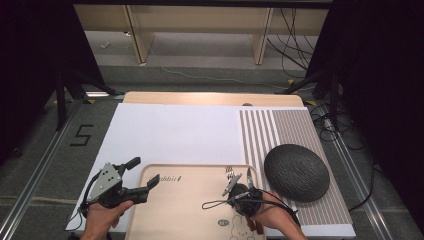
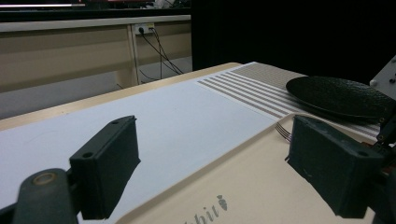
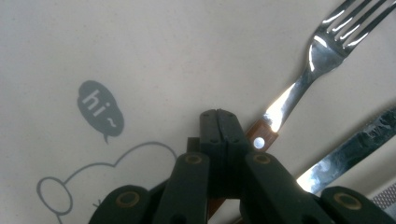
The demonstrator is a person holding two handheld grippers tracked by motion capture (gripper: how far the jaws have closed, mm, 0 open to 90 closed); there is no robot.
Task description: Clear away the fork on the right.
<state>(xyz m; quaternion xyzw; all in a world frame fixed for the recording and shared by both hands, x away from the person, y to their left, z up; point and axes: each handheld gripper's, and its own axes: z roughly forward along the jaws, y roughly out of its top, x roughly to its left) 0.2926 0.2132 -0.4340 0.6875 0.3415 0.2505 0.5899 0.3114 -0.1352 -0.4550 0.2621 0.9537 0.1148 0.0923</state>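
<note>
High view: two hands at the table (image 1: 165,135), each with a gripper, over a pale tray (image 1: 180,210).
Right gripper (image 3: 223,122): jaws pressed tight together; brown fork handle passing just behind them, so held or only touched, cannot tell.
Fork (image 3: 308,70): flat on the tray, shiny prongs pointing up and away past the jaw tips, handle end under the gripper.
Knife (image 3: 348,151): just beside the fork, to the right of the jaws, also flat on the tray.
Left gripper (image 2: 215,163): wide open, nothing between the jaws, hanging over the tray's near corner.
Plate (image 1: 297,172): dark, round, bumpy skin, off to the right of the right gripper, on the striped mat (image 1: 280,130); nothing on it.
Done so far, by the look of it: fork reached, not lifted.
Left to do, likely: fork and knife off the tray, out to a place by the plate.
Feel of things: fork smooth and hard metal with a wooden handle; tray smooth, with a drawn cloud and "hi" bubble (image 3: 99,111); white sheet (image 1: 170,132) plain and flat.
</note>
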